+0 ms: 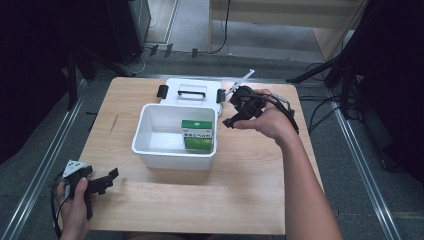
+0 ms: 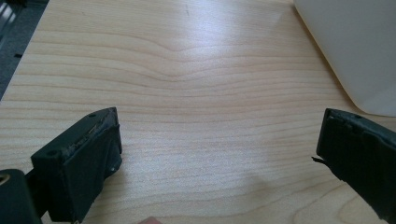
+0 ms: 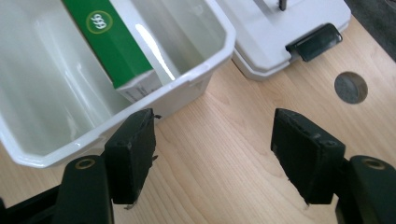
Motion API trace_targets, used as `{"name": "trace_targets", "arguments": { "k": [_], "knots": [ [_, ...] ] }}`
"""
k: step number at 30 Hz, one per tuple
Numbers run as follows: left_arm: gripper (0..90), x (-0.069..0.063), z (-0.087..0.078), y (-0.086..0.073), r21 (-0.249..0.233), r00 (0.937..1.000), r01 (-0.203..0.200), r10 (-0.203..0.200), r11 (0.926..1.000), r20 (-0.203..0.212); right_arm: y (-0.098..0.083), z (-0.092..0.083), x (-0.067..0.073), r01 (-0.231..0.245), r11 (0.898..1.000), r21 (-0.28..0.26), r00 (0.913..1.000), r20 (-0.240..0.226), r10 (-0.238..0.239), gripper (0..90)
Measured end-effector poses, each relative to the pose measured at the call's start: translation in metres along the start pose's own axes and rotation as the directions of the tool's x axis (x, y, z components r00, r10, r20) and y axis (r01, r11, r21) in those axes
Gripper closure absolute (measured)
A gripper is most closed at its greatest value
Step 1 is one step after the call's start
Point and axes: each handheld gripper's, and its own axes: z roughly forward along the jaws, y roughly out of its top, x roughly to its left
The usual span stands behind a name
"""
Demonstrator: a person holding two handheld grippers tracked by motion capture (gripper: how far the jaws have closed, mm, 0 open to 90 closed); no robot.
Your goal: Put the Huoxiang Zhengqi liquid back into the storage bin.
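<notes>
A white plastic box (image 1: 150,150) stands open in the middle of the wooden table, its lid (image 1: 190,91) lying flat behind it. Inside, against the right wall, stands a green and white carton (image 1: 198,134), also seen as a green carton (image 3: 109,44) in the box (image 3: 187,77). My right gripper (image 1: 231,119) hovers just right of the box, open, with bare table between its fingers (image 3: 135,151). My left gripper (image 1: 109,180) rests at the table's front left corner, open and holding nothing, its fingers (image 2: 86,158) wide apart over bare wood.
The lid carries black latches (image 1: 162,91) and a black handle (image 1: 192,92). A round hole (image 3: 350,87) is cut in the tabletop near the lid (image 3: 275,32). Tripod legs (image 1: 320,67) and cables lie on the floor beyond the table's far edge.
</notes>
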Motion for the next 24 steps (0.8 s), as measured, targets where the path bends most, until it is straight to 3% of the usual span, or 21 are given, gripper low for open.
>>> {"name": "trace_targets", "arguments": {
  "k": [7, 13, 14, 15, 17, 19, 21, 24],
  "knots": [
    [1.0, 0.0, 0.0, 0.0, 0.001, 1.0, 0.0, 0.0, 1.0, -0.001, -0.028, 0.006, -0.01, -0.117, 0.989, -0.094, 0.9928, 0.015, 0.119, 30.6],
    [1.0, 0.0, 0.0, 0.0, 0.001, 1.0, 0.0, 0.0, 1.0, -0.001, -0.047, 0.006, -0.011, -0.152, 0.973, -0.172, 0.9848, 0.057, 0.164, 30.0],
    [1.0, 0.0, 0.0, 0.0, 0.001, 1.0, -0.001, 0.001, 1.0, -0.001, -0.054, 0.007, -0.011, -0.176, 0.962, -0.207, 0.9794, 0.061, 0.193, 29.1],
    [1.0, 0.0, 0.0, 0.0, 0.001, 1.0, 0.0, 0.0, 1.0, -0.001, -0.054, 0.007, -0.011, -0.176, 0.962, -0.207, 0.9794, 0.061, 0.193, 29.1],
    [1.0, 0.0, 0.0, 0.0, 0.003, 1.0, -0.001, 0.001, 1.0, -0.001, -0.061, 0.009, -0.011, -0.194, 0.952, -0.237, 0.9739, 0.07, 0.216, 28.9],
    [1.0, 0.0, 0.0, 0.0, 0.004, 1.0, 0.0, 0.0, 1.0, -0.001, -0.069, 0.01, -0.01, -0.226, 0.936, -0.271, 0.9637, 0.078, 0.255, 28.5],
    [1.0, 0.0, 0.0, 0.0, 0.004, 1.0, 0.001, -0.001, 1.0, 0.0, -0.076, 0.012, -0.01, -0.253, 0.919, -0.301, 0.9519, 0.092, 0.292, 28.2],
    [1.0, 0.0, 0.0, 0.0, 0.003, 1.0, 0.001, -0.001, 1.0, 0.0, -0.087, 0.011, -0.009, -0.303, 0.89, -0.341, 0.9246, 0.121, 0.361, 26.9]
  ]
}}
